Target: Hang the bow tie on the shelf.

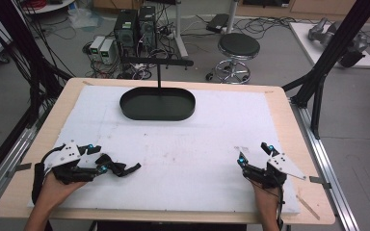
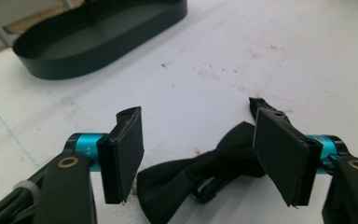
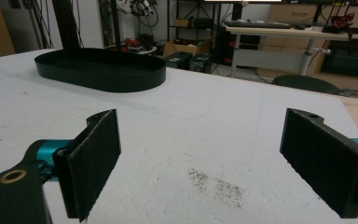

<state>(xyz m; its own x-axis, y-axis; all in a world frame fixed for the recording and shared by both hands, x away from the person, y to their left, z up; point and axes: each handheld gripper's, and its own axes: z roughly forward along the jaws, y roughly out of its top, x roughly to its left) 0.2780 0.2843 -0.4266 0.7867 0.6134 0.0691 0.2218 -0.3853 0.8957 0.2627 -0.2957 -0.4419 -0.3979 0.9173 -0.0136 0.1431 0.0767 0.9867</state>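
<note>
While both grippers waited low on the worktop (image 1: 183,192), nothing had been picked up.

On the near left lay a black bow tie (image 2: 200,175), between the spread jaws of the left gripper (image 1: 98,159) but not pinched. Well apart at the near right, the right gripper (image 1: 254,155) held its jaws wide over bare white padding. At the far side sat the black oval tray (image 1: 157,104), seemingly empty, so any moving was judged still ahead.

The worktop (image 1: 289,139) is showing pale wood at its rim, under a white foam-like sheet (image 1: 212,139) that is looking matt, rough and stained; the oval tray (image 1: 157,104) is looking smooth, dark and faintly glossy; the bow tie (image 2: 200,175) is showing soft black cloth; the left gripper's fingers (image 2: 123,154) are wearing matt black pads, with turquoise metal behind.
</note>
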